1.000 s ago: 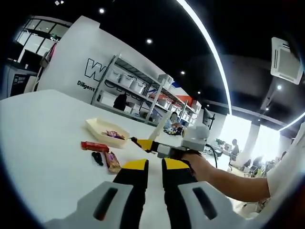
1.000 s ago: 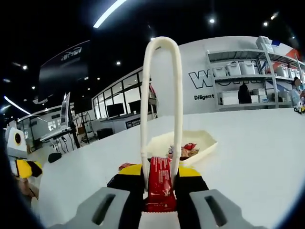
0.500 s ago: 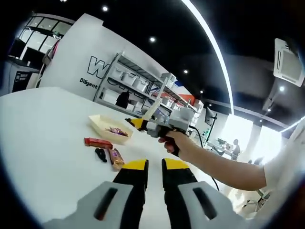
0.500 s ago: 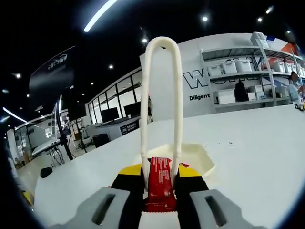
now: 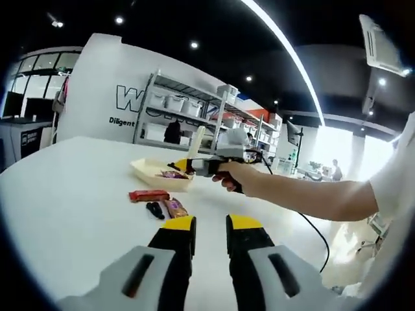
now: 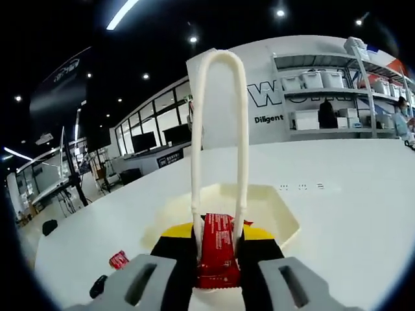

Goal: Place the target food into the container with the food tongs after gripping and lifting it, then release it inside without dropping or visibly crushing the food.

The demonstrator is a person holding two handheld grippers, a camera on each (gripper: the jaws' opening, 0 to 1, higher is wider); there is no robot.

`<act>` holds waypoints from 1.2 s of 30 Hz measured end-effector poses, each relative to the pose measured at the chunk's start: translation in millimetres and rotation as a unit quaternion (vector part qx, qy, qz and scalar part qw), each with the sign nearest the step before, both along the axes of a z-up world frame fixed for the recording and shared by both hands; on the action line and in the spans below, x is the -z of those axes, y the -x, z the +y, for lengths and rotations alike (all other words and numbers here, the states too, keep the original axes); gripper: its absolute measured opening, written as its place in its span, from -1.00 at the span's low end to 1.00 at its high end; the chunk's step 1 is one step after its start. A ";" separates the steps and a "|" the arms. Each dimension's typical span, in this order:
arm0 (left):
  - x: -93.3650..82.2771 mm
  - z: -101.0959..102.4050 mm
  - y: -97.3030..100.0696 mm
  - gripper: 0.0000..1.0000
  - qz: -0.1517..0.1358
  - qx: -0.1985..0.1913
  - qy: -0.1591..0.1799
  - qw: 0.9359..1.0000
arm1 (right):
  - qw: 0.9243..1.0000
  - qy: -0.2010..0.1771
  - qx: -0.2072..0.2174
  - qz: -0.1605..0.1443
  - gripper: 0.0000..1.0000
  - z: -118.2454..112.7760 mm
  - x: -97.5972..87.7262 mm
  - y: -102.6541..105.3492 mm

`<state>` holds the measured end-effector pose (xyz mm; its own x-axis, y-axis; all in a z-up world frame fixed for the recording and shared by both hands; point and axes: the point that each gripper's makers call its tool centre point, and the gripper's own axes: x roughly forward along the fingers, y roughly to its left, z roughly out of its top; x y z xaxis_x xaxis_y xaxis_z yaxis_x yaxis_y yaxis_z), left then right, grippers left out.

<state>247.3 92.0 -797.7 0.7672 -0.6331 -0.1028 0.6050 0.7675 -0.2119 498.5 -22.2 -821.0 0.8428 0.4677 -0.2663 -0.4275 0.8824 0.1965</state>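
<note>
My right gripper (image 6: 217, 238) is shut on the cream food tongs (image 6: 196, 142), whose arms pinch a red snack packet (image 6: 217, 256). The packet hangs over the cream tray (image 6: 285, 225), apart from its floor. In the left gripper view a hand holds that right gripper (image 5: 209, 166) level above the tray (image 5: 144, 171), which holds a few wrapped snacks. The tongs (image 5: 196, 141) stick up from it. My left gripper (image 5: 211, 225) hovers low over the table, jaws close together with nothing between them.
On the white table (image 5: 71, 194) in front of the tray lie a red bar (image 5: 148, 194), a small black piece (image 5: 154, 210) and a brown packet (image 5: 174, 207). The red bar (image 6: 118, 259) lies at lower left in the right gripper view. Shelving (image 5: 194, 113) lines the far wall.
The right gripper has carried the tongs and red packet forward from beside the loose snacks to above the tray. The tray looms larger in its view. The left gripper holds its place.
</note>
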 end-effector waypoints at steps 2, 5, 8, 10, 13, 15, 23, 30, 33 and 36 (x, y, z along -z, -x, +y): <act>2.1 2.9 -2.2 -0.48 -0.007 -0.006 -0.012 1.000 | 1.000 0.002 0.000 0.004 -0.63 -0.2 3.0 -0.8; 4.8 7.1 -5.4 -0.13 -0.017 -0.018 -0.031 0.999 | 1.000 0.005 0.001 0.002 -0.63 -0.9 2.8 -1.1; 4.3 13.0 -8.7 0.25 -0.026 -0.035 -0.039 0.998 | 1.000 0.020 0.001 -0.004 -0.63 -1.0 2.1 -2.8; 5.0 17.0 -10.0 0.42 -0.027 -0.043 -0.043 0.998 | 1.000 0.023 0.005 -0.006 -0.63 -3.0 2.1 -5.7; 8.0 23.7 -8.6 0.46 -0.021 -0.048 -0.047 0.998 | 1.000 0.026 0.013 -0.003 -0.63 -7.2 4.0 -9.2; 11.0 27.0 -6.4 0.47 -0.013 -0.050 -0.044 0.998 | 1.000 0.027 0.012 -0.006 -0.63 -6.3 6.0 -8.3; 11.9 33.6 -0.7 0.32 -0.013 -0.052 -0.041 0.998 | 0.998 0.058 0.009 -0.018 -0.62 -5.8 9.8 -14.6; 16.9 42.0 -1.0 0.28 0.001 -0.060 -0.033 0.998 | 0.998 0.049 0.012 -0.024 -0.56 -5.2 8.6 -15.6; 19.1 44.7 0.0 0.27 0.003 -0.065 -0.028 0.998 | 0.999 0.040 0.014 -0.025 -0.55 -5.9 7.5 -16.4; 21.7 45.4 0.9 0.26 0.008 -0.065 -0.026 0.998 | 0.999 0.031 0.016 -0.021 -0.56 -6.6 6.4 -16.6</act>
